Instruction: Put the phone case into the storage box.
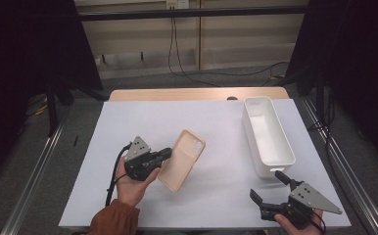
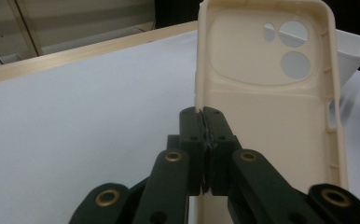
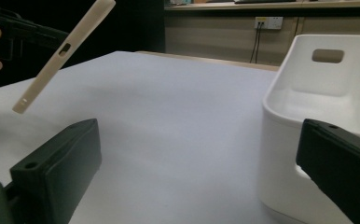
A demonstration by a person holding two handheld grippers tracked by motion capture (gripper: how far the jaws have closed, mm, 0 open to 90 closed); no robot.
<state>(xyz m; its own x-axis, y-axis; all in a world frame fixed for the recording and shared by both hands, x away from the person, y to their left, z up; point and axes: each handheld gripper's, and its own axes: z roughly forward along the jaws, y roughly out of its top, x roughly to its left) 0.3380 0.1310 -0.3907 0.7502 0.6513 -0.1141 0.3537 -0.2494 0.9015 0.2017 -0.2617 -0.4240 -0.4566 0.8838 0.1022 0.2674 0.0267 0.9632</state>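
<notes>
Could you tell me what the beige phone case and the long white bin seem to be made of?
Beige phone case: probably soft matte silicone or rubbery plastic, judging by its thin moulded rim and dull surface. Long white bin: likely rigid moulded plastic with a smooth, faintly glossy finish, rounded corners and a handle cutout.

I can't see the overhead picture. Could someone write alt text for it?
A person's left tool, jaws closed, holds a beige phone case by its edge over a white-covered table. A long white bin sits to the right, and the right tool waits open just in front of it.
</notes>
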